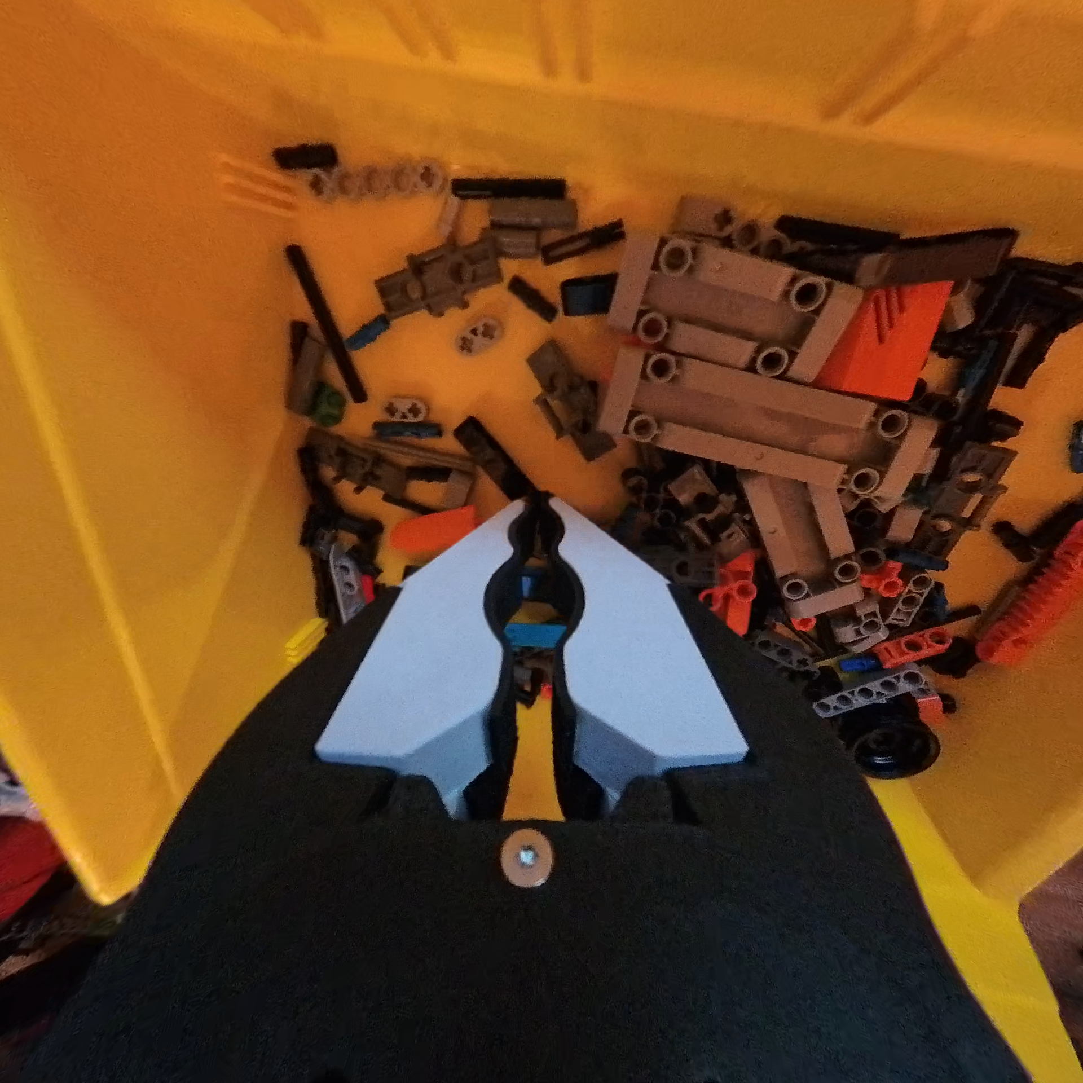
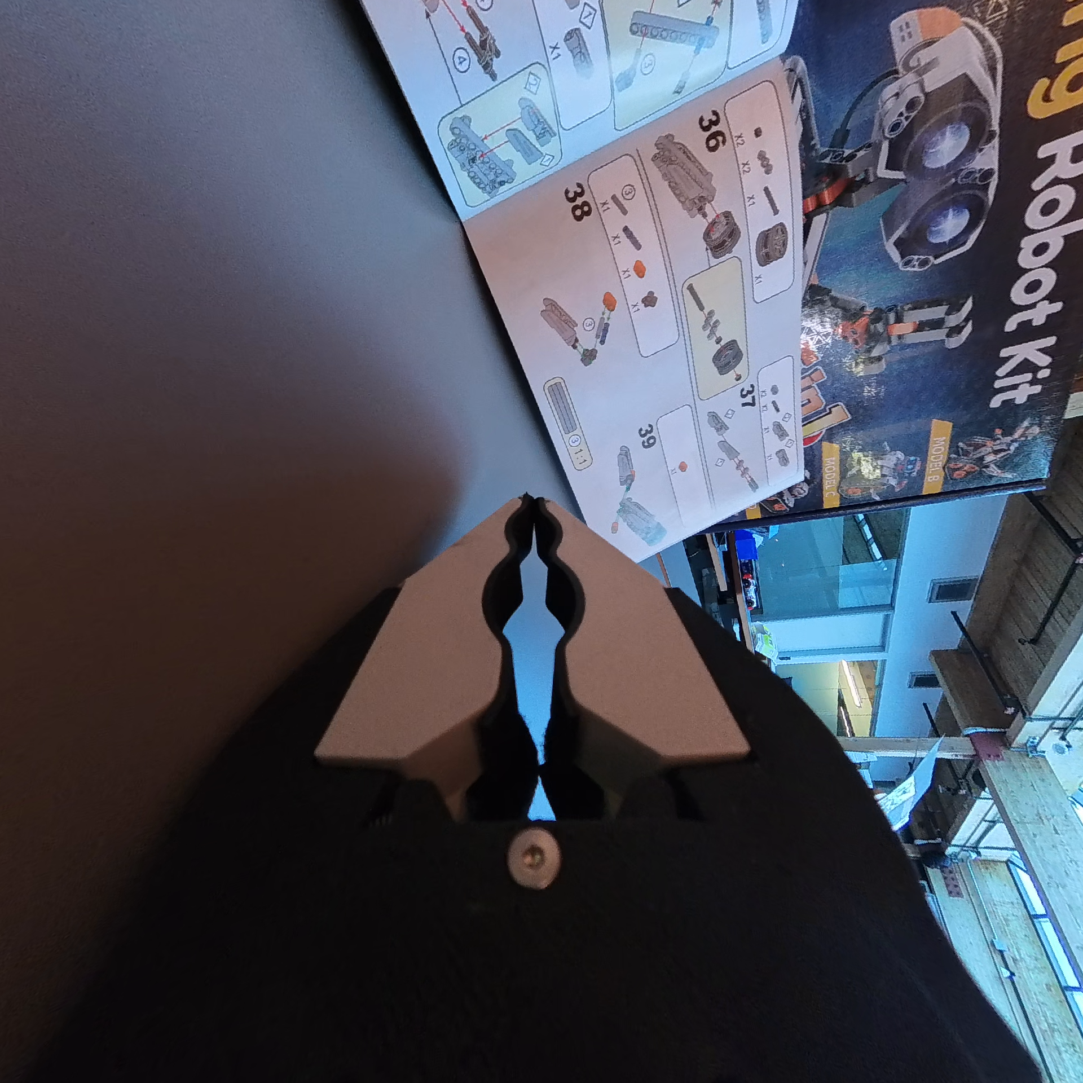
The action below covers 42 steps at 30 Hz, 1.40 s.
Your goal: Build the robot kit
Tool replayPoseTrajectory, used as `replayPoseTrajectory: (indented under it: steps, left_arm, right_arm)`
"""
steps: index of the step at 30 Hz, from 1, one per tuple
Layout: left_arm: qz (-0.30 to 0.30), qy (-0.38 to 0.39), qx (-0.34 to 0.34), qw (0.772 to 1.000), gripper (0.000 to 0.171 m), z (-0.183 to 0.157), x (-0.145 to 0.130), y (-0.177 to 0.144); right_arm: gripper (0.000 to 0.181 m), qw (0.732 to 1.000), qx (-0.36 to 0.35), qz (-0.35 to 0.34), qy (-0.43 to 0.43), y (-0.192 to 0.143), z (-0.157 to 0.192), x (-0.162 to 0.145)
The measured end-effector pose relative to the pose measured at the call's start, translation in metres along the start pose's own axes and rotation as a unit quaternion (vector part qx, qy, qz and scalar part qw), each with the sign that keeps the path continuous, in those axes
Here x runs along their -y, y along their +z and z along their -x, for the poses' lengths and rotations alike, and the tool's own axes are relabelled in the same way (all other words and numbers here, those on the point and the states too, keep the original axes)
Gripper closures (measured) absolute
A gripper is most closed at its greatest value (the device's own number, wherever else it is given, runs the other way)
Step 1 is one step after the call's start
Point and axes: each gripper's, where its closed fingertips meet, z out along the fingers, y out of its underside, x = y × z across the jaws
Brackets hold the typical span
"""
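Note:
My left gripper (image 1: 538, 503) is shut and reaches down into a yellow bin (image 1: 146, 351) of loose building pieces. Its tips meet at the near end of a slim black piece (image 1: 489, 448) lying on the bin floor; I cannot tell whether they pinch it. An orange wedge (image 1: 433, 530) lies just left of the fingers. A stack of tan beams (image 1: 744, 363) fills the right side. My right gripper (image 2: 530, 499) is shut and empty, held above a grey table (image 2: 234, 264), just left of an open instruction booklet (image 2: 633, 281).
The bin also holds an orange panel (image 1: 885, 340), an orange toothed rack (image 1: 1037, 603), a black wheel (image 1: 894, 744) and several small grey, black and red pieces. A dark printed kit box (image 2: 937, 234) lies under the booklet. Beyond the table edge is a room with wooden beams (image 2: 1025, 791). My hands' fingertips stand some 55 cm from each other.

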Motion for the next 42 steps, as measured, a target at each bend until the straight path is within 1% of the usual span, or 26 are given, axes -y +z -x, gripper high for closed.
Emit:
replayPoseTrajectory:
  steps: [3,4,5,7,8,11,12,16,17,18,19,22,26,28,29,30,31,32,33,35,37,38,39,40,41,42]
  left_arm:
    - [-0.040,-0.039,0.019,0.998,0.171,0.014,0.009,-0.013]
    - [-0.058,-0.056,0.013,0.997,0.161,0.016,0.013,-0.018]
    - [-0.072,-0.075,-0.002,0.995,0.144,0.016,0.017,-0.021]
    - [-0.093,-0.113,-0.049,0.988,0.118,0.007,0.024,-0.026]
    - [-0.106,-0.130,-0.082,0.982,0.110,-0.001,0.030,-0.027]
    - [-0.125,-0.156,-0.154,0.968,0.101,-0.030,0.047,-0.027]
    - [-0.118,-0.154,-0.149,0.970,0.100,-0.036,0.048,-0.022]
    - [-0.081,-0.133,-0.064,0.986,0.097,-0.040,0.045,0.000]
    - [-0.077,-0.130,-0.049,0.987,0.106,-0.039,0.044,0.001]
    - [-0.071,-0.127,-0.039,0.989,0.120,-0.039,0.041,0.002]
    - [-0.069,-0.120,-0.031,0.990,0.125,-0.039,0.039,0.002]
    - [-0.051,-0.117,0.002,0.992,0.171,-0.030,0.023,-0.002]
    - [0.020,-0.142,0.088,0.986,0.171,-0.002,-0.015,-0.008]
    - [0.017,-0.164,0.101,0.981,0.171,0.004,-0.018,-0.010]
    - [-0.008,-0.182,0.085,0.980,0.171,0.002,-0.010,-0.011]
    - [-0.044,-0.200,0.054,0.977,0.167,-0.004,0.003,-0.013]
    - [-0.079,-0.218,0.018,0.973,0.147,-0.010,0.019,-0.015]
    - [-0.102,-0.234,-0.011,0.967,0.122,-0.015,0.032,-0.017]
    - [-0.112,-0.248,-0.028,0.962,0.102,-0.017,0.041,-0.018]
    - [-0.108,-0.263,-0.022,0.958,0.070,-0.012,0.051,-0.011]
    - [-0.090,-0.272,0.000,0.958,0.070,-0.005,0.054,0.002]
    - [-0.070,-0.279,0.018,0.958,0.061,0.000,0.049,0.010]
    - [-0.057,-0.284,0.018,0.957,0.059,0.001,0.047,0.014]
    - [-0.056,-0.289,0.011,0.955,0.068,0.000,0.047,0.014]
    - [-0.054,-0.288,0.007,0.956,0.082,-0.001,0.045,0.012]
    - [-0.050,-0.283,0.006,0.958,0.111,-0.003,0.041,0.009]
  right_arm:
    - [0.181,1.000,0.000,0.000,0.000,0.000,0.000,0.000]
    - [0.181,1.000,-0.001,0.000,0.000,0.000,0.000,0.000]
    - [0.181,1.000,0.000,0.000,0.000,0.000,0.000,0.000]
    - [0.181,1.000,0.000,0.000,0.000,0.000,0.000,0.000]
    - [0.181,1.000,0.000,0.000,0.000,0.000,0.000,0.000]
    - [0.181,1.000,0.000,0.000,0.000,0.000,0.000,0.000]
    - [0.181,1.000,0.000,0.000,0.000,0.000,0.000,0.000]
    - [0.181,1.000,0.000,0.000,0.000,0.000,0.000,0.000]
    - [0.181,1.000,0.000,0.000,0.000,0.000,0.000,0.000]
    - [0.181,1.000,0.000,0.000,0.000,0.000,0.000,0.000]
    - [0.181,1.000,0.000,0.000,0.000,0.000,0.000,0.000]
    - [0.181,1.000,-0.001,0.000,0.000,0.000,0.000,0.000]
    - [0.181,1.000,0.000,0.000,0.000,0.000,0.000,0.000]
    - [0.181,1.000,-0.001,0.000,0.000,0.000,0.000,0.000]
    - [0.181,1.000,-0.001,0.000,0.000,0.000,0.000,0.000]
    - [0.181,1.000,0.000,0.000,0.000,0.000,0.000,0.000]
    - [0.181,1.000,-0.001,0.000,0.000,0.000,0.000,0.000]
    - [0.181,1.000,-0.001,0.000,0.000,0.000,0.000,0.000]
    - [0.181,1.000,-0.001,0.000,0.000,0.000,0.000,0.000]
    - [0.181,1.000,0.000,0.001,0.000,0.000,0.000,0.000]
    - [0.181,1.000,-0.001,0.001,0.000,0.000,0.000,0.000]
    - [0.181,1.000,0.000,0.001,0.000,0.000,0.000,0.000]
    - [0.181,1.000,0.000,0.001,0.000,0.000,0.000,0.000]
    - [0.181,1.000,-0.001,0.001,0.000,0.000,0.000,0.000]
    - [0.181,1.000,0.000,0.001,0.000,0.000,0.000,0.000]
    - [0.181,1.000,0.000,0.001,0.000,0.000,0.000,0.000]
